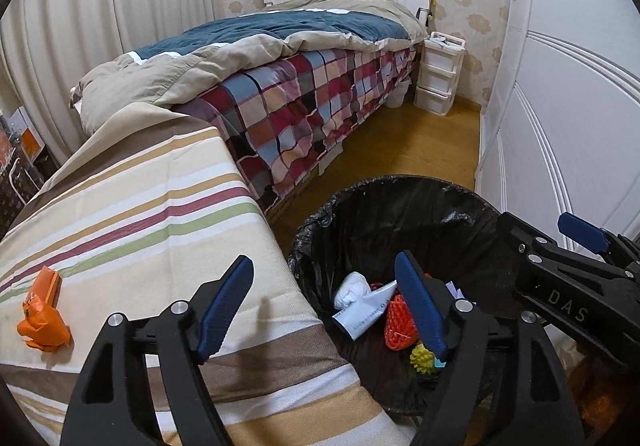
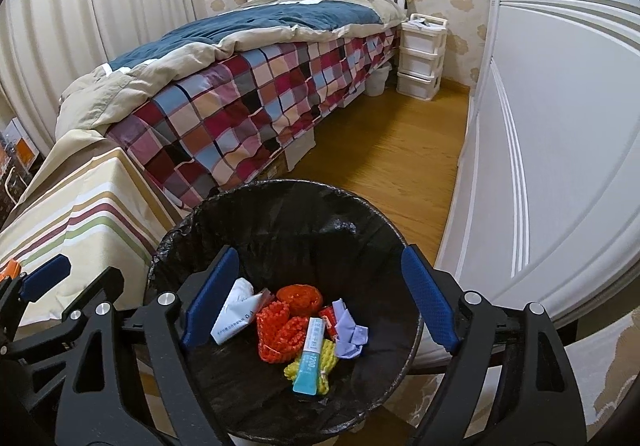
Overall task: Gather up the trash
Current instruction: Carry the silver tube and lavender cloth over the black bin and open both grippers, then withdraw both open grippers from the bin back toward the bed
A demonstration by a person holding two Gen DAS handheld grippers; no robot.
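Tube point(image 2: 310, 356) (reads "1200") lying in bin point(image 2: 280, 206).

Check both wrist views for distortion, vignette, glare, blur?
Left wrist: strong fisheye bowing of the wardrobe, dark corner vignette, sharp focus, soft indoor light. Right wrist: same bowing and vignette; faint sheen on the bin liner; trash inside stays legible, no motion blur.

A black bin liner point(image 2: 288, 222) holds orange netting point(image 2: 278, 330) and a teal tube point(image 2: 310, 362), beside a cream striped cloth point(image 1: 132, 206) bearing an orange wrapper point(image 1: 42, 316).
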